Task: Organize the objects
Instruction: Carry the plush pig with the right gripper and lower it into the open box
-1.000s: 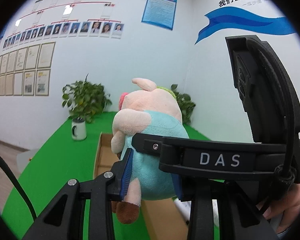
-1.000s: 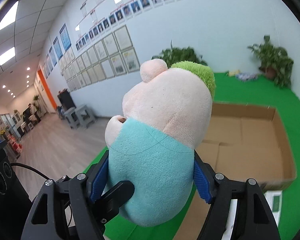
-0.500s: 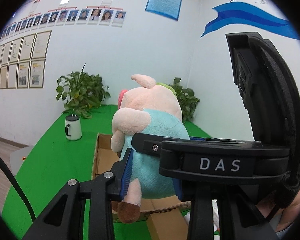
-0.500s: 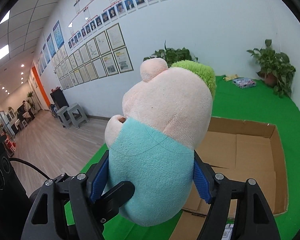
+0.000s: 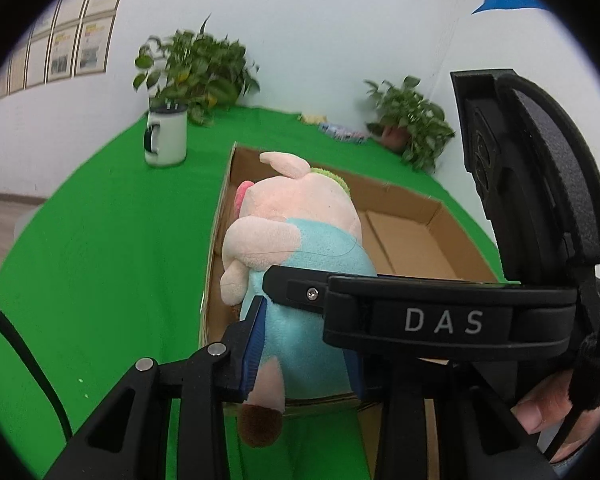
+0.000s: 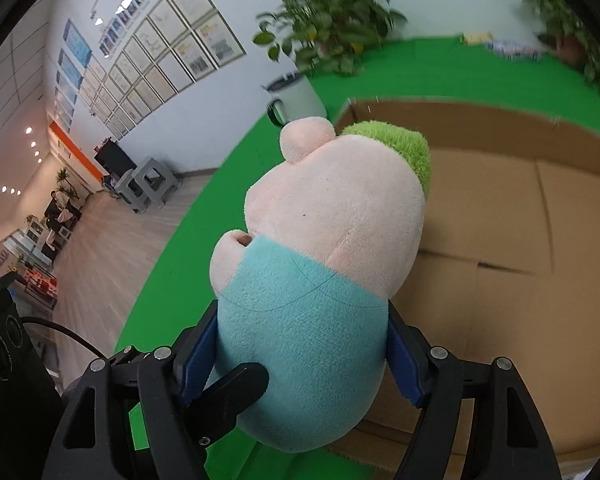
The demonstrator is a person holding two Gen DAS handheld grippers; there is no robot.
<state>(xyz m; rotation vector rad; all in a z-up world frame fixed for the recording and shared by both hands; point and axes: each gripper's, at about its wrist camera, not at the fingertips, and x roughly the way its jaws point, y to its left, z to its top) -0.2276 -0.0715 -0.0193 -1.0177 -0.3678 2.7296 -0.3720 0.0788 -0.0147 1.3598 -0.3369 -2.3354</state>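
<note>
A pink plush pig [image 5: 296,248] with a teal shirt and a green tuft is held in the air by both grippers at once. My left gripper [image 5: 304,352] is shut on its teal body. My right gripper [image 6: 300,356] is shut on the same body [image 6: 312,320] from the other side; its black frame marked DAS [image 5: 440,320] crosses the left wrist view. The pig hangs over the near left corner of an open cardboard box [image 5: 416,240], also in the right wrist view [image 6: 500,232]. The box floor that shows is bare.
The box sits on a green table cloth [image 5: 112,248]. A white mug [image 5: 166,136] stands at the back left beside a leafy plant [image 5: 196,68]. A second potted plant [image 5: 412,120] and small packets [image 5: 344,133] are at the back right.
Both grippers have tilted down and moved forward with the pig, so the box now fills the view beneath it. Neither grip has changed.
</note>
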